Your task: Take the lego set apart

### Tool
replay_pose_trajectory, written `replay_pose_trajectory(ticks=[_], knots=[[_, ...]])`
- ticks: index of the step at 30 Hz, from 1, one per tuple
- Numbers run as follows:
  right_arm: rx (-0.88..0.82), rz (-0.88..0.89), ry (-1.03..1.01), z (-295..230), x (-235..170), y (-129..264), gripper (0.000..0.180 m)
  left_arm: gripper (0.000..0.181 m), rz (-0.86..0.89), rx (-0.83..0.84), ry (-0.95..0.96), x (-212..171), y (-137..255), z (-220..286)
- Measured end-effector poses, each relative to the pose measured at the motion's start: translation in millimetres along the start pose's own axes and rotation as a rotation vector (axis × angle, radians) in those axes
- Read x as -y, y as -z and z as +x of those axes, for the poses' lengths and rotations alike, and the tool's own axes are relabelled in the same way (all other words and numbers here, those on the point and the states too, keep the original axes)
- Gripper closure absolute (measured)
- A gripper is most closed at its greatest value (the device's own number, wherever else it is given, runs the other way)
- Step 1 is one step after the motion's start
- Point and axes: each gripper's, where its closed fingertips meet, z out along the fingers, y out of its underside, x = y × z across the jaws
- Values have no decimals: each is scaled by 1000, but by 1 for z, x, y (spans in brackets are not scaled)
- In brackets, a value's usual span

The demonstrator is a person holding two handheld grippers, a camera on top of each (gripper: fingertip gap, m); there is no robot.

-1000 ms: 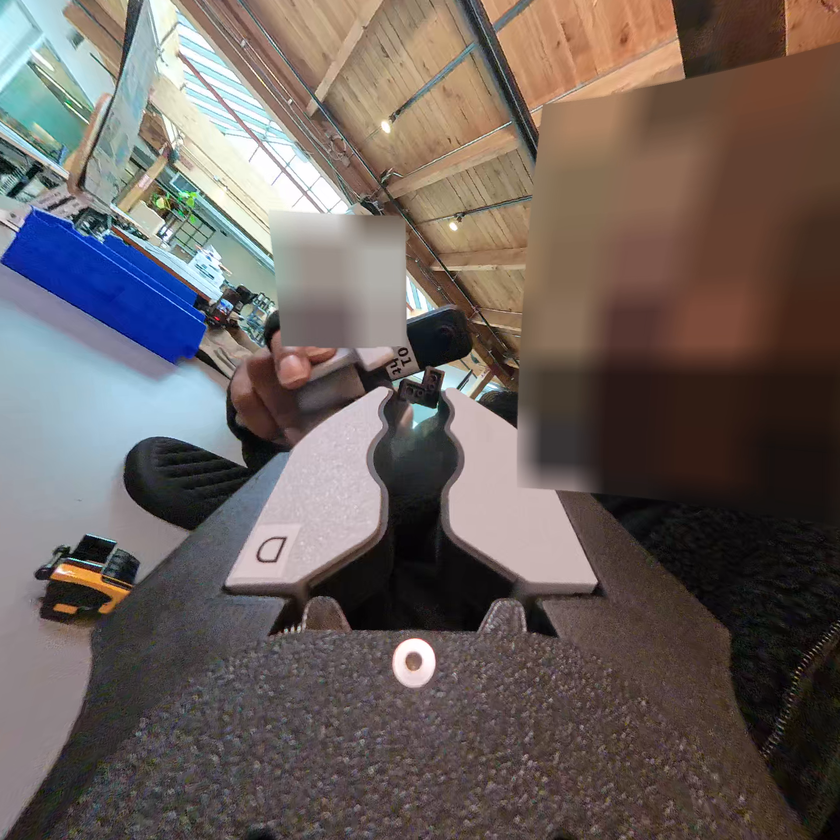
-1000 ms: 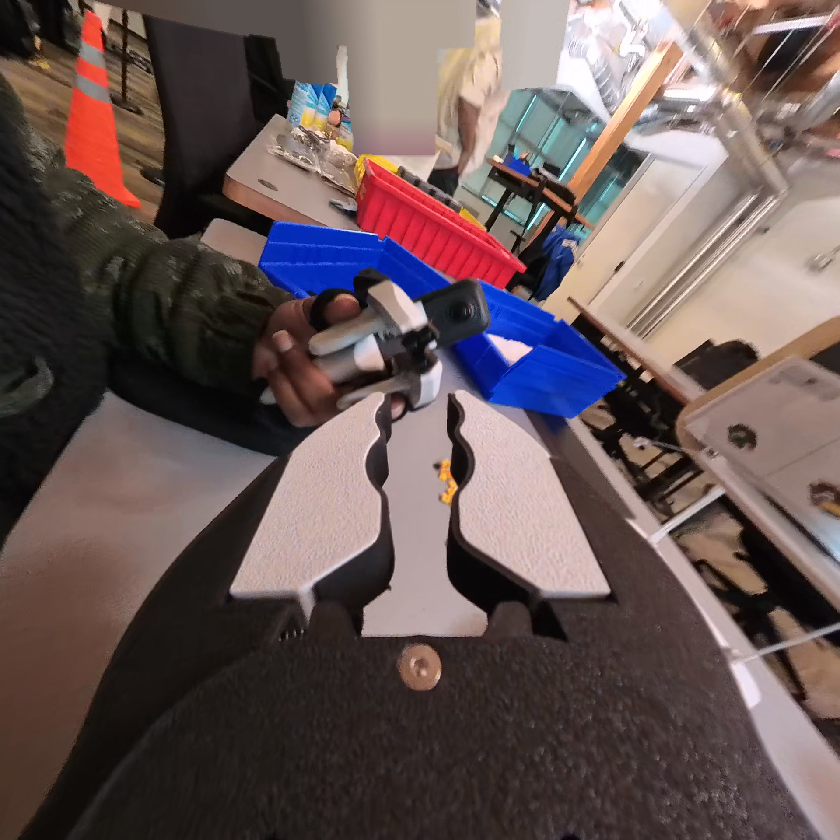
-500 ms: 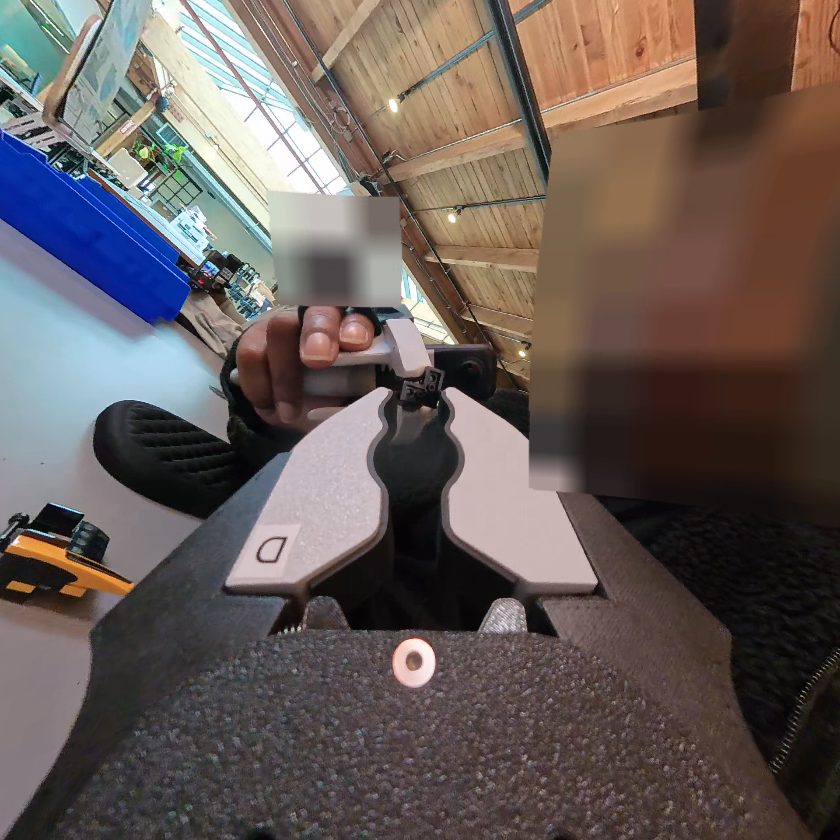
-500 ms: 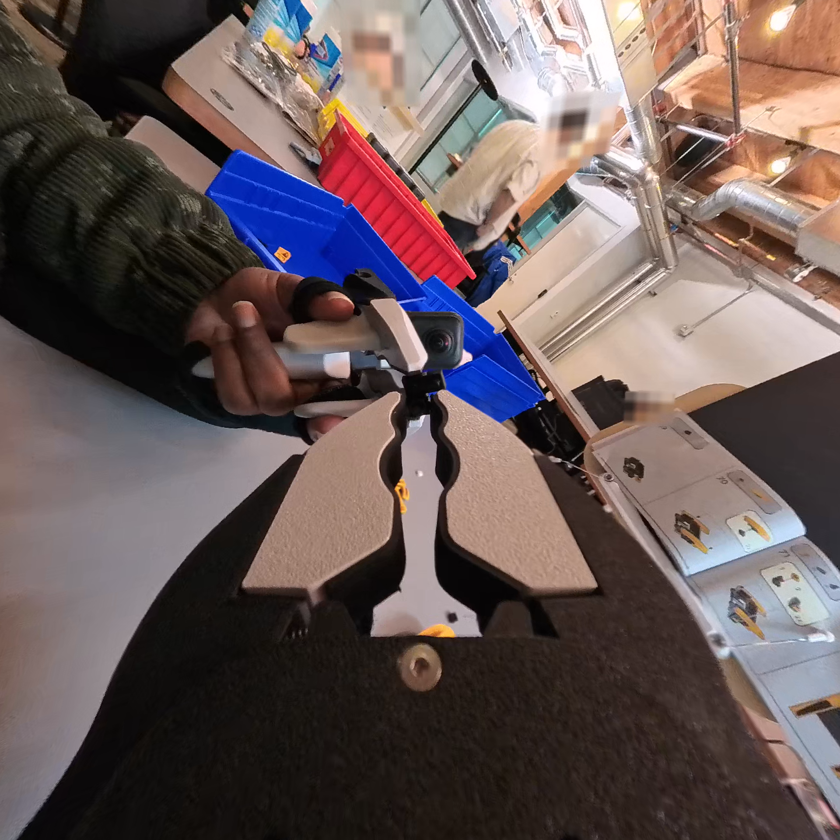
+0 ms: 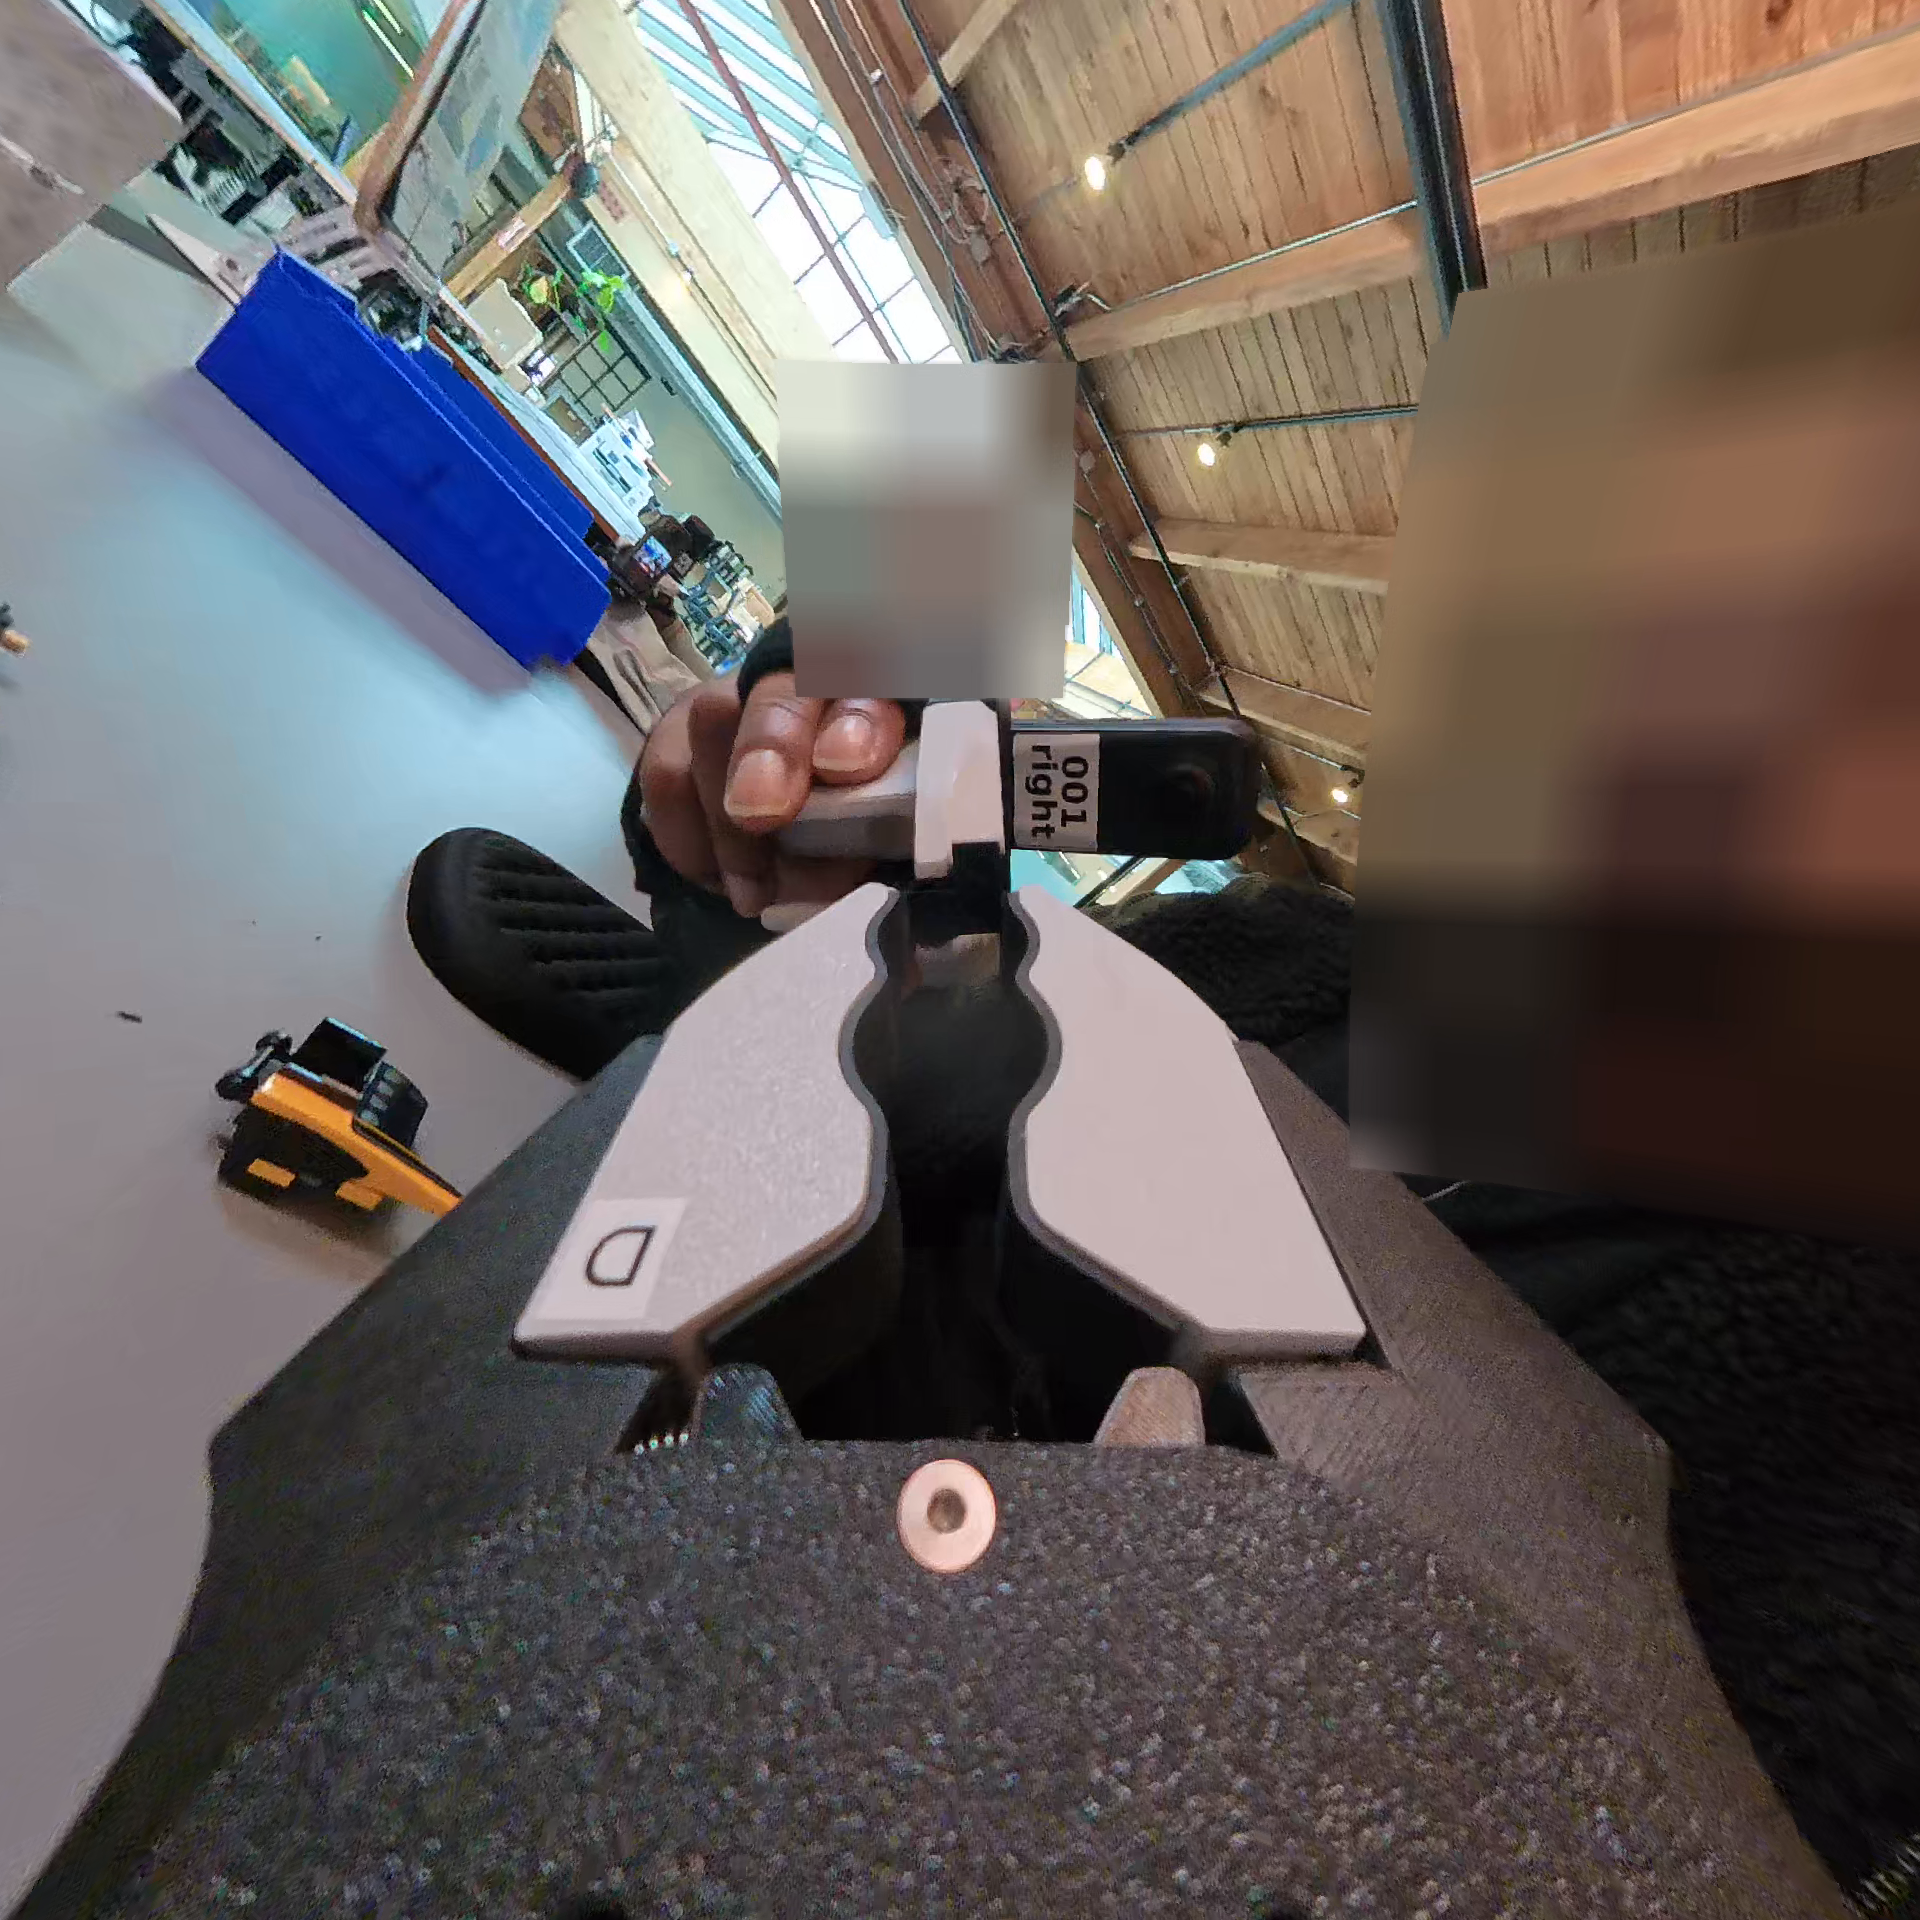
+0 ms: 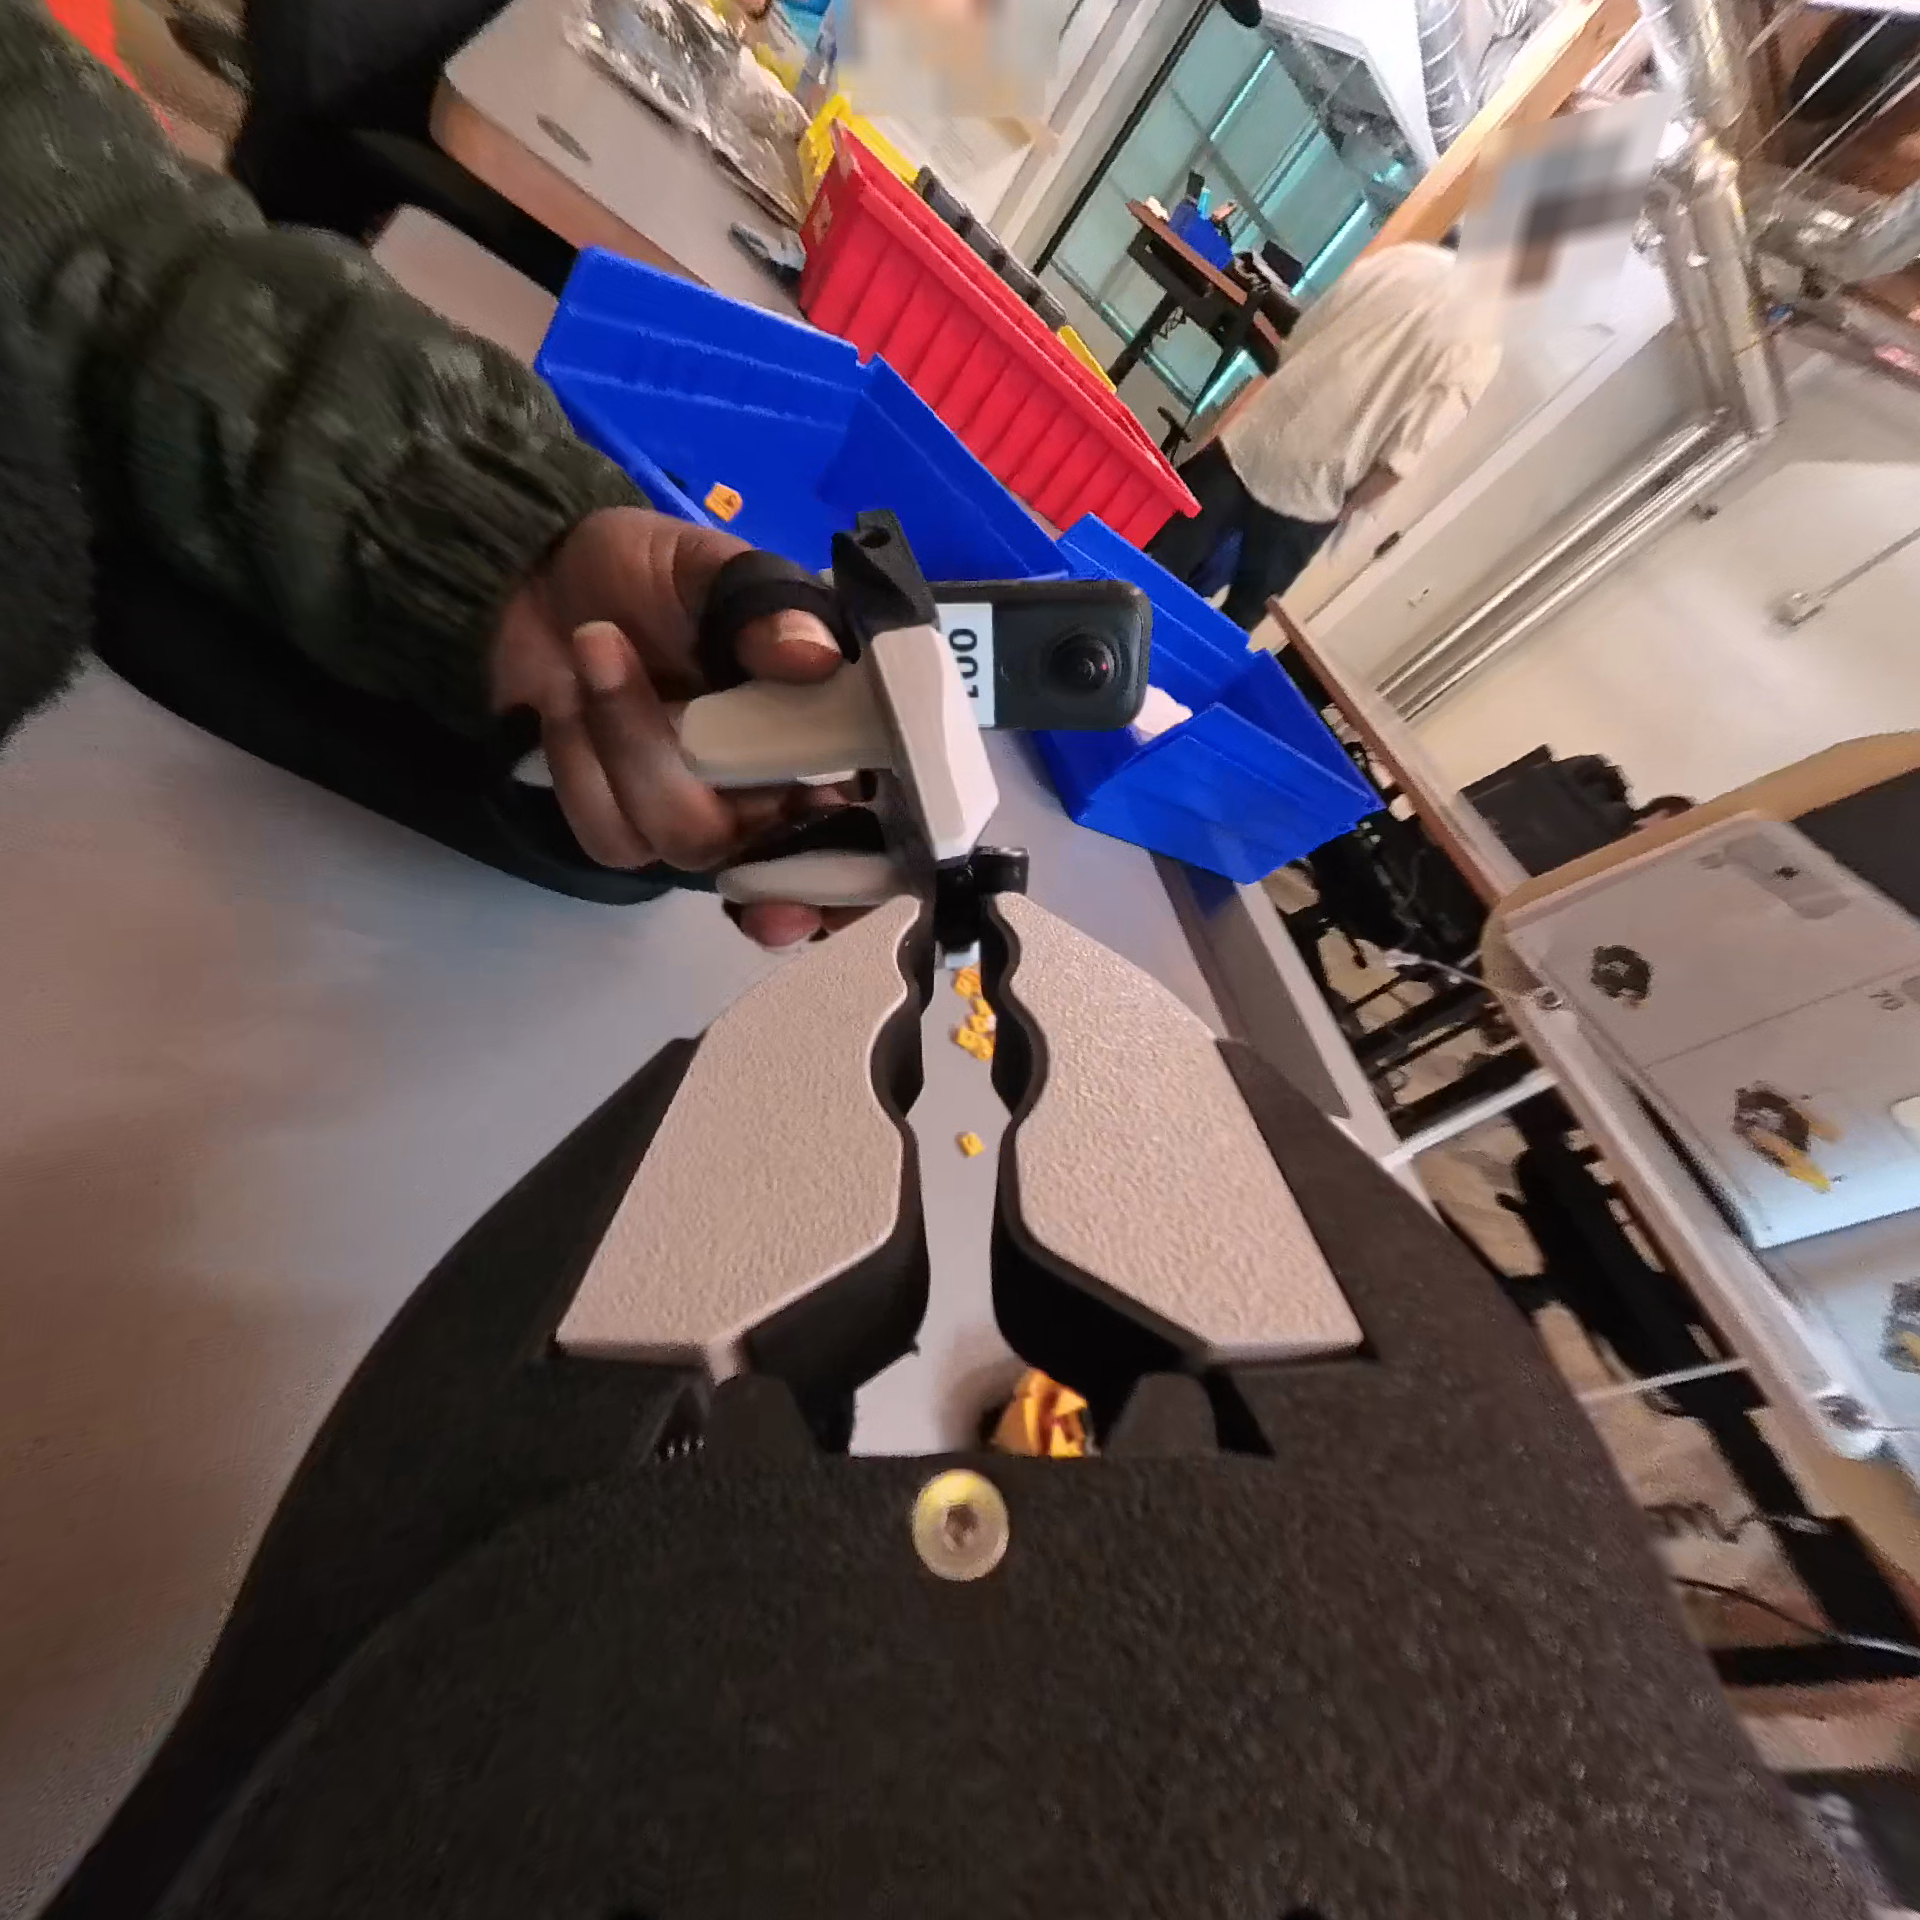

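A small black lego piece (image 6: pixel 964 902) sits between the tips of both grippers, which face each other above the grey table. My right gripper (image 6: pixel 958 925) is shut on it. My left gripper (image 5: pixel 958 902) holds the same piece (image 5: pixel 977 875) at its fingertips. The other end of the piece is hidden by the fingers. The rest of the yellow and black lego vehicle (image 5: pixel 322 1122) lies on the table to the left. Loose yellow lego bits (image 6: pixel 974 1034) lie on the table beyond my right gripper, and a yellow heap (image 6: pixel 1039 1421) shows under its jaws.
Blue bins (image 6: pixel 831 436) and a red bin (image 6: pixel 987 343) stand at the table's far side; a blue bin shows in the left wrist view (image 5: pixel 416 468). An open instruction booklet (image 6: pixel 1714 1039) lies at the right. A black ribbed pad (image 5: pixel 530 925) lies near the hand. The tips of both grippers are at nearly the same place.
My right gripper has closed from open onto the small black piece held by the left gripper. Both views have swung as the hands turned.
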Motion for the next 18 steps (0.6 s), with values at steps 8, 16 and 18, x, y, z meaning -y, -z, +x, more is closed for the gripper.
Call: replay_pose_trajectory(ticks=[8, 16, 18], knots=[[35, -26, 38, -5, -5, 2, 173, 164, -48, 44, 9, -6, -1, -4], [0, 35, -53, 13, -8, 27, 173, 163, 6, 356, -211, 19, 47, -15], [28, 21, -133, 13, -19, 23, 173, 164, -23, 529, -339, 25, 58, -24]])
